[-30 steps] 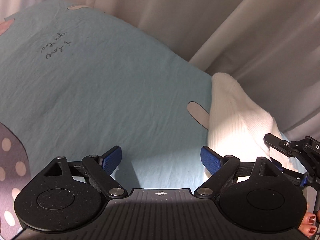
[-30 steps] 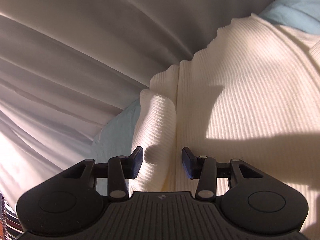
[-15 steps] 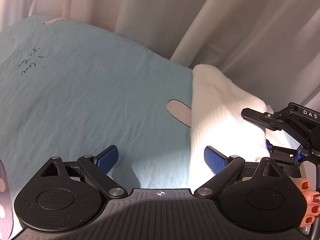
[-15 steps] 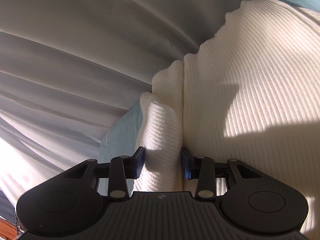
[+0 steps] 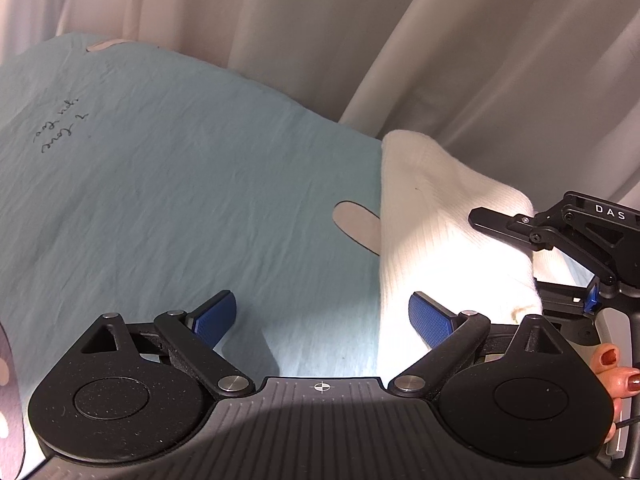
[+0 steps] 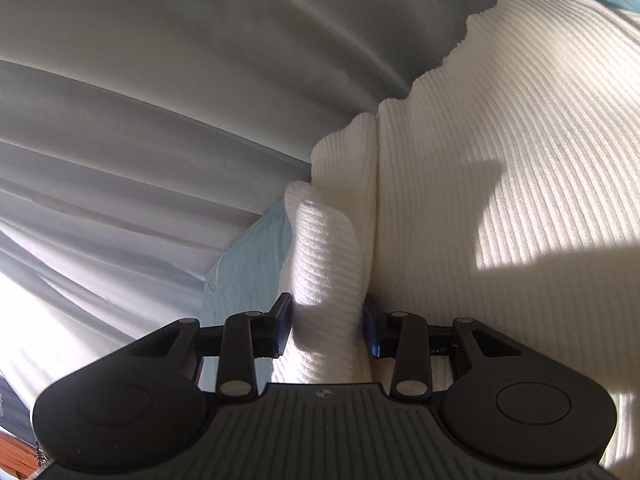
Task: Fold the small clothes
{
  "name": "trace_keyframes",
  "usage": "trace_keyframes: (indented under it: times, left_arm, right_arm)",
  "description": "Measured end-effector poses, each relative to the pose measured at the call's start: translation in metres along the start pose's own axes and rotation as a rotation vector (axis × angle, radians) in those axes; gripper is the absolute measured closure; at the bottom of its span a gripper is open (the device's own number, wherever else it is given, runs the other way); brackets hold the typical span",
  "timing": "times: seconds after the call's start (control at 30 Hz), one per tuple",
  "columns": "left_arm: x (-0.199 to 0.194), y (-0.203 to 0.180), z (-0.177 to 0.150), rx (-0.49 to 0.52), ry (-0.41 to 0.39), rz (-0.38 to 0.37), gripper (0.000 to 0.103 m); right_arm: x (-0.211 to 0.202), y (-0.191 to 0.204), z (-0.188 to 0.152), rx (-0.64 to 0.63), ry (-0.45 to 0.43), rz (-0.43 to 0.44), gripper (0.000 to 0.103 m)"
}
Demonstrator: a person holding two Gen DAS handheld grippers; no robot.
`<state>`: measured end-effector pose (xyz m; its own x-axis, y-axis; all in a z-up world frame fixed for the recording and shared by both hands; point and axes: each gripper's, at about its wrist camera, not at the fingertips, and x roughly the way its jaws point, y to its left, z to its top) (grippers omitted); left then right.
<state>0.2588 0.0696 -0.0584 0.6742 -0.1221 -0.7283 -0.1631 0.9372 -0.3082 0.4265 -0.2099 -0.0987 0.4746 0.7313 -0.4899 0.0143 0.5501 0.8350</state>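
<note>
A white ribbed knit garment lies on the right part of a light blue sheet. My left gripper is open and empty, low over the sheet, its right finger at the garment's left edge. My right gripper is shut on a raised fold of the white garment; the fold stands up between its blue pads. In the left wrist view the right gripper's black body sits at the garment's right side.
Pale curtains hang close behind the sheet. The sheet carries handwriting at the left and a grey oval patch beside the garment. A dotted cloth shows at the far left edge.
My right gripper has closed on the raised fold of the white garment. The left gripper has shifted slightly, staying open, and the right gripper now shows more in its view.
</note>
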Motion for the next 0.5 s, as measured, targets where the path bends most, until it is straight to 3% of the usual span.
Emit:
trace_keyframes:
  times: [0.07,0.13,0.17,0.37,0.5]
  left_arm:
    - [0.0,-0.001,0.0,0.002,-0.001,0.001,0.006]
    - [0.001,0.0,0.0,-0.007,0.002,-0.002,0.006]
    - [0.0,0.001,0.001,-0.018,0.005,-0.009,0.006]
    - [-0.007,-0.001,0.005,-0.055,0.015,-0.053,0.006]
    - [-0.011,-0.017,0.006,-0.015,0.006,-0.107,0.006]
  right_arm:
    - [0.006,0.005,0.0,-0.033,-0.004,-0.019,0.068]
    - [0.007,0.014,-0.004,-0.105,-0.026,-0.09,0.085]
    - [0.006,0.019,-0.006,-0.149,-0.046,-0.134,0.086]
    - [-0.01,0.072,-0.027,-0.543,-0.162,-0.318,0.09]
    - [-0.042,0.076,-0.032,-0.628,-0.241,-0.393,0.09]
